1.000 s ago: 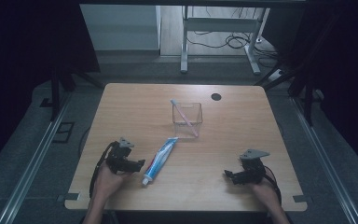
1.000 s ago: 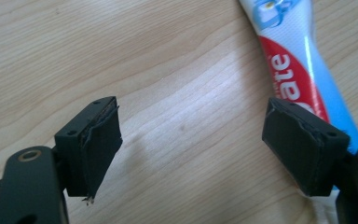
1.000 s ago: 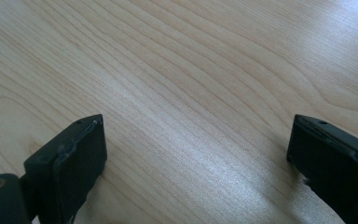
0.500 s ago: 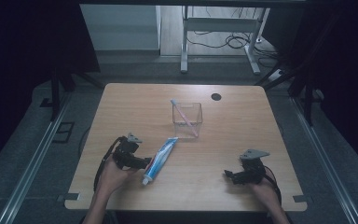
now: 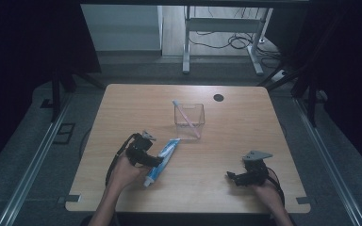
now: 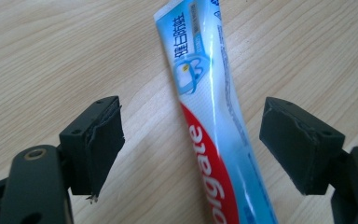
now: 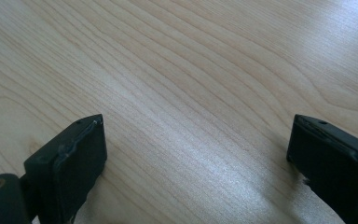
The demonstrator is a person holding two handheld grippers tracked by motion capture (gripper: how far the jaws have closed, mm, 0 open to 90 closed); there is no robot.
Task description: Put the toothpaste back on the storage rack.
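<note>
From the high view, I am holding my left gripper (image 5: 156, 161) right over the toothpaste tube (image 5: 162, 160), which is lying flat and slantwise on the table (image 5: 245, 122), near its front edge and well short of the clear box (image 5: 189, 121) with a pink toothbrush (image 5: 186, 117) leaning in it. My right gripper (image 5: 232, 177) is sitting low at the front right, well apart from all this.

In the left gripper view, I am seeing what the high view is blurring: my jaws are standing wide apart with the tube (image 6: 214, 140) running up between them, neither pad touching it. The tube is lying nearer the right pad, so I judge that closing from here is risking a push sideways, or a skewed pinch on the slick, soft body that lets it slide out or droop when lifted.

In the right gripper view, my jaws are gaping over bare wood (image 7: 191, 93), holding nothing; the high view cannot confirm that gap.
</note>
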